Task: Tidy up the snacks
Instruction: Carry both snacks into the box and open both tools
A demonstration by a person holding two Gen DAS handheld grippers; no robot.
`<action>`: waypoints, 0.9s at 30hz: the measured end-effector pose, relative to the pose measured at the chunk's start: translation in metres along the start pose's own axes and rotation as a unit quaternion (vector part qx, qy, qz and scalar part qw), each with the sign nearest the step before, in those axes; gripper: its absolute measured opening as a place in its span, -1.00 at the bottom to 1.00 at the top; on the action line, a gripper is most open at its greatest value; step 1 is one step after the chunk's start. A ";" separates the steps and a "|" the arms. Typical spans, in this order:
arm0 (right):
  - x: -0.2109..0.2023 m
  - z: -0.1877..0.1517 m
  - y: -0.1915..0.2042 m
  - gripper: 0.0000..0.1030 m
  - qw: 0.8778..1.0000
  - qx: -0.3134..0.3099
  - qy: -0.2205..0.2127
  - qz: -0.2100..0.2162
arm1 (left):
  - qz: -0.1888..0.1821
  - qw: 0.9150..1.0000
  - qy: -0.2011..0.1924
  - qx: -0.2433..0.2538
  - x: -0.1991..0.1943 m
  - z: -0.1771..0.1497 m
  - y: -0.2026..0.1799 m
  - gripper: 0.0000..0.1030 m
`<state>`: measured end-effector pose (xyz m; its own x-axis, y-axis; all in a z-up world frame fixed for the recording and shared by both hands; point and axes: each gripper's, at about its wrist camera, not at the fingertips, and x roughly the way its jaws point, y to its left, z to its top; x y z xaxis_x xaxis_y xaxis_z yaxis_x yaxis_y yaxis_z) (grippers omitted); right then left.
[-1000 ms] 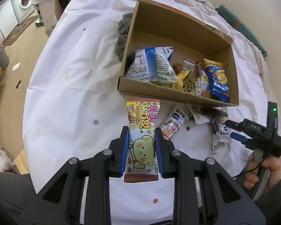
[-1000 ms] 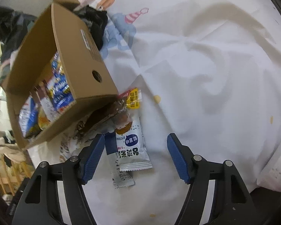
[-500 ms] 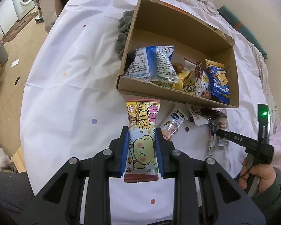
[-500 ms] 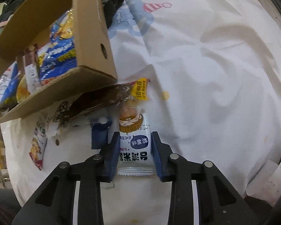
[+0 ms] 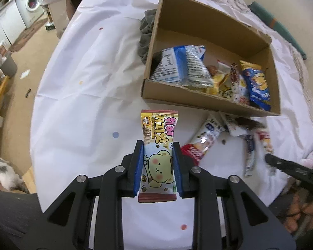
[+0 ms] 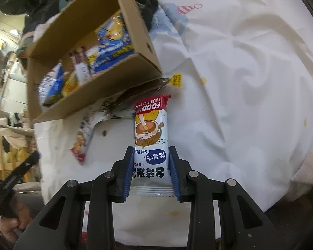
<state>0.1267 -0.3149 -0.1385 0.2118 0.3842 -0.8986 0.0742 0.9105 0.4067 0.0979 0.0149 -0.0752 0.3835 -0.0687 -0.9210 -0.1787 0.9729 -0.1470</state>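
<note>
while the left gripper [image 5: 158, 167] clamps a bear-print snack bar [image 5: 158, 156] between its blue pads, the bar sticks out ahead of the fingers, above the white tablecloth [image 5: 77, 87]. right gripper [image 6: 151, 173] is clenched on a white rice cake packet [image 6: 151, 137], red end pointing away from the fingers, packet looks lifted off the cloth. cardboard box [image 5: 208, 102] sits ahead and right of the left gripper, ahead and left of the right one, already holding a blue-white bag [image 5: 180, 66] and several other snacks. loose packets [image 5: 206, 139] lie on the cloth between the box and the grippers, just right of the left fingers. grey cloth [image 5: 146, 35] bunched by the box's far left side.
</note>
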 end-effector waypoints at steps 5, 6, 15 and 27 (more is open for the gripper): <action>-0.006 -0.014 0.016 -0.35 0.999 -0.007 0.009 0.040 | 0.016 1.000 0.005 -0.012 0.008 -0.001 0.009 -0.56; -0.003 -0.014 0.020 -0.35 0.999 -0.011 0.011 0.051 | 0.018 1.000 0.005 -0.013 0.009 -0.001 0.011 -0.56; -0.013 -0.012 0.048 -0.35 0.988 -0.036 -0.019 0.146 | 0.039 0.999 0.000 -0.011 0.014 -0.001 0.014 -0.56; -0.061 -0.005 0.066 -0.35 0.973 -0.080 -0.151 0.157 | 0.013 0.994 -0.112 0.004 -0.053 0.014 -0.002 -0.56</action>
<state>0.1138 -0.2775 -0.0573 0.4787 0.6067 -0.6346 -0.1882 0.7769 0.6008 0.0910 0.0198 -0.0208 0.5705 0.0061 -0.8213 -0.1848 0.9753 -0.1212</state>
